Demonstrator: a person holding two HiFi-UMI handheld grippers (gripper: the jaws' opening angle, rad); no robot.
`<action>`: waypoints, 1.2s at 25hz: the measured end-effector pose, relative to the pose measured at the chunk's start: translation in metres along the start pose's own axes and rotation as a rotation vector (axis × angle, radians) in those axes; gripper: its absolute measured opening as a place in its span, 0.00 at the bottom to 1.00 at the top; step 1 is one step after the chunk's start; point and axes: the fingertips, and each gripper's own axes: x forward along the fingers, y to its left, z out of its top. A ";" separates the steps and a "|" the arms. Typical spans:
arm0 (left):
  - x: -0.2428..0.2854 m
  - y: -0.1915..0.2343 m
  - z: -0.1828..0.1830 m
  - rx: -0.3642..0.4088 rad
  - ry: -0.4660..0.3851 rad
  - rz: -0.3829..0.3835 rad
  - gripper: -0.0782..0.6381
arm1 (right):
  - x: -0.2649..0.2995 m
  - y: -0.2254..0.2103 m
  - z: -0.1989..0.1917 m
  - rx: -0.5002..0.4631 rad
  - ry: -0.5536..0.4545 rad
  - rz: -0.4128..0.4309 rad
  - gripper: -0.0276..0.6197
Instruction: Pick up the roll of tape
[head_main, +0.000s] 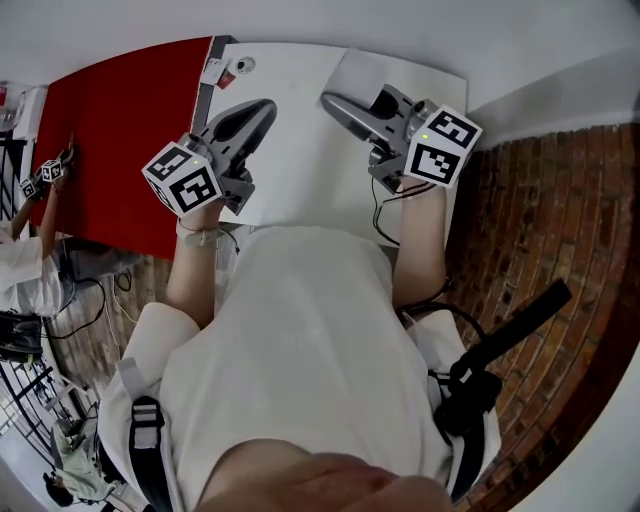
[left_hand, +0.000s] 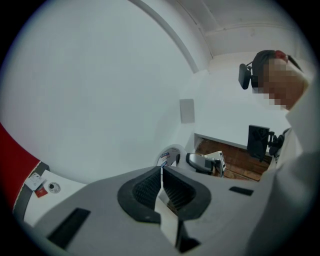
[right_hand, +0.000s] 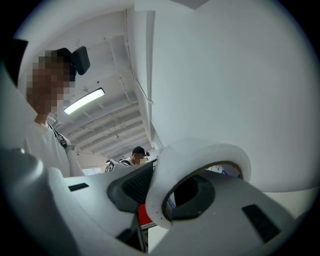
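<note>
The roll of tape (right_hand: 200, 155) is white with a dark core. My right gripper (right_hand: 162, 192) is shut on its wall, one pad outside and one pad inside the hole. It hangs in the air in front of a white wall. The left gripper view shows the same roll of tape (left_hand: 170, 156) held by the right gripper (left_hand: 202, 162) off to the right. My left gripper (left_hand: 161, 185) is shut with nothing in it. In the head view the left gripper (head_main: 262, 108) and right gripper (head_main: 335, 103) are raised side by side over the white table (head_main: 300, 160); the roll does not stand out there.
A red surface (head_main: 120, 140) adjoins the table on the left. A small round item (head_main: 243, 66) and a tag lie at the table's far left corner. Brick floor (head_main: 540, 220) lies to the right. Another person with marker cubes (head_main: 45, 172) stands at far left.
</note>
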 end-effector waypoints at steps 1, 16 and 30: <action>0.002 -0.006 0.000 0.007 0.001 -0.007 0.12 | -0.007 0.004 0.003 -0.007 -0.014 -0.001 0.23; 0.030 -0.073 0.016 0.083 0.013 -0.114 0.12 | -0.077 0.042 0.030 -0.033 -0.169 -0.023 0.23; 0.038 -0.116 0.030 0.128 -0.011 -0.192 0.12 | -0.114 0.061 0.044 -0.002 -0.306 0.049 0.23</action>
